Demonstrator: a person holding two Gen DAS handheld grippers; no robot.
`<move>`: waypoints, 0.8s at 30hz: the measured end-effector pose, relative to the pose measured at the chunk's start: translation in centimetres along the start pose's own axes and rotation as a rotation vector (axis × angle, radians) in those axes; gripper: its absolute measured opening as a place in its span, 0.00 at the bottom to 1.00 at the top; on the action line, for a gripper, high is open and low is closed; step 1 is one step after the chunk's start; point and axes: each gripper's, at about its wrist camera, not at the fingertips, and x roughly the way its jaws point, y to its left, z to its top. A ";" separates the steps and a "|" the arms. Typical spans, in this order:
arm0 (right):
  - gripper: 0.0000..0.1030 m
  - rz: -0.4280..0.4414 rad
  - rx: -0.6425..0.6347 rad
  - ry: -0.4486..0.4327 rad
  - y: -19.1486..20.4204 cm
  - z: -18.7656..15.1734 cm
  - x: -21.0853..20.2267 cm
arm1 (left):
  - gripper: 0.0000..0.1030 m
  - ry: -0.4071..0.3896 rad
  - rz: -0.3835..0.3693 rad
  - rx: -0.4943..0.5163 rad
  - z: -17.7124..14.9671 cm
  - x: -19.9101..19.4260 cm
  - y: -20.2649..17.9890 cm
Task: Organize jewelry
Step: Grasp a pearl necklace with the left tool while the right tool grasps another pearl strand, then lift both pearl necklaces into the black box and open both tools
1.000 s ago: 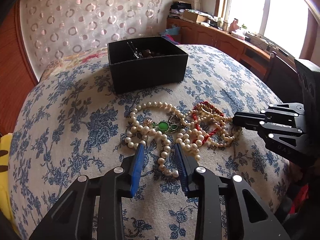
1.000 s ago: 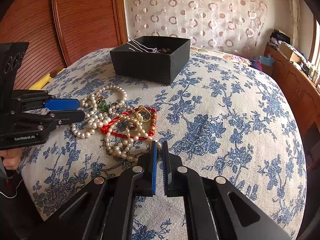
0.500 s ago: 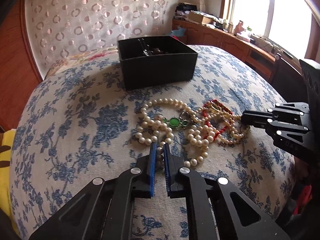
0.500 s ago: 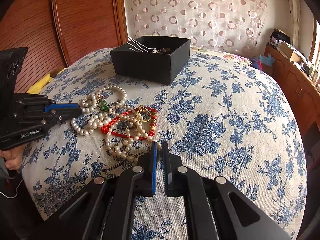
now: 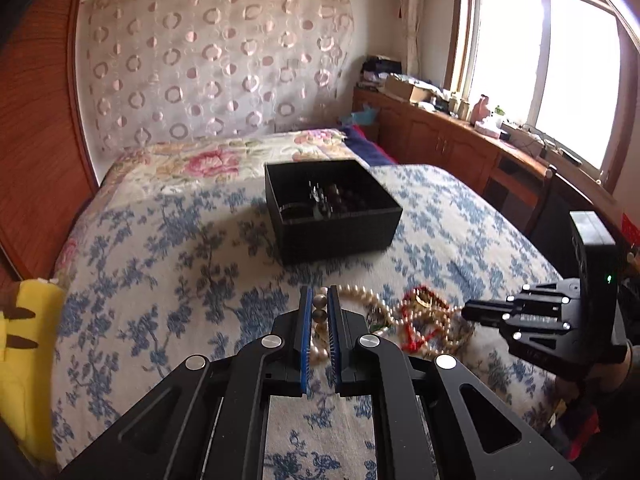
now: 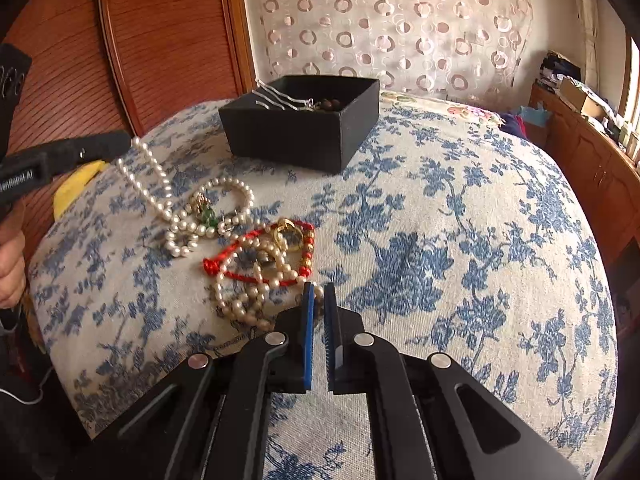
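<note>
My left gripper [image 5: 319, 300] is shut on a pearl necklace [image 5: 319, 309] and lifts one end off the bed; in the right wrist view the strand [image 6: 152, 184] hangs from the left gripper [image 6: 120, 142] down to the pile. The pile holds a green-stone pearl piece [image 6: 208, 216], a red cord bracelet [image 6: 256, 256] and a gold ring [image 6: 288, 236]. My right gripper [image 6: 319, 296] is shut and empty, resting at the pile's near edge. A black box [image 5: 332, 208] with dark jewelry inside stands beyond; it also shows in the right wrist view [image 6: 304, 124].
The blue floral bedspread [image 6: 460, 240] covers the bed. A wooden headboard [image 6: 160, 40] and curtain lie behind. A yellow plush toy [image 5: 24, 336] sits at the left edge. A wooden cabinet [image 5: 448, 140] runs under the window.
My left gripper shut on the pearl necklace, then rose and tilted up, pulling the strand from the pile. My right gripper has stayed still and shut.
</note>
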 end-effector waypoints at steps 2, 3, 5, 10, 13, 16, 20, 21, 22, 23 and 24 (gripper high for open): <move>0.05 -0.006 -0.018 -0.020 0.4 0.7 -0.5 | 0.07 -0.021 0.005 0.008 0.9 -0.6 0.0; 0.05 -0.005 -0.024 -0.032 0.5 1.1 -0.8 | 0.07 -0.029 0.008 0.010 1.2 -0.8 0.0; 0.05 -0.007 -0.044 -0.062 1.0 2.2 -1.7 | 0.07 -0.048 0.012 0.014 2.0 -1.3 0.1; 0.05 -0.007 -0.091 -0.132 1.9 4.9 -3.9 | 0.07 -0.084 0.021 0.030 3.7 -2.5 0.1; 0.05 -0.008 -0.110 -0.169 2.2 6.4 -5.0 | 0.07 -0.102 0.027 0.041 4.7 -3.1 0.2; 0.05 -0.014 -0.126 -0.198 2.3 7.8 -5.9 | 0.07 -0.121 0.033 0.050 5.8 -3.7 0.3; 0.05 -0.016 -0.140 -0.232 2.4 9.4 -6.8 | 0.07 -0.143 0.033 0.047 7.1 -4.1 0.3; 0.05 -0.017 -0.143 -0.240 2.5 9.7 -7.1 | 0.07 -0.150 0.033 0.046 7.4 -4.3 0.3; 0.05 -0.017 -0.146 -0.250 2.5 10.2 -7.3 | 0.07 -0.157 0.032 0.047 7.8 -4.4 0.2; 0.05 -0.018 -0.149 -0.259 2.5 10.6 -7.5 | 0.07 -0.163 0.032 0.048 8.1 -4.5 0.1; 0.05 -0.018 -0.150 -0.264 2.5 10.9 -7.7 | 0.07 -0.167 0.032 0.051 8.3 -4.6 0.0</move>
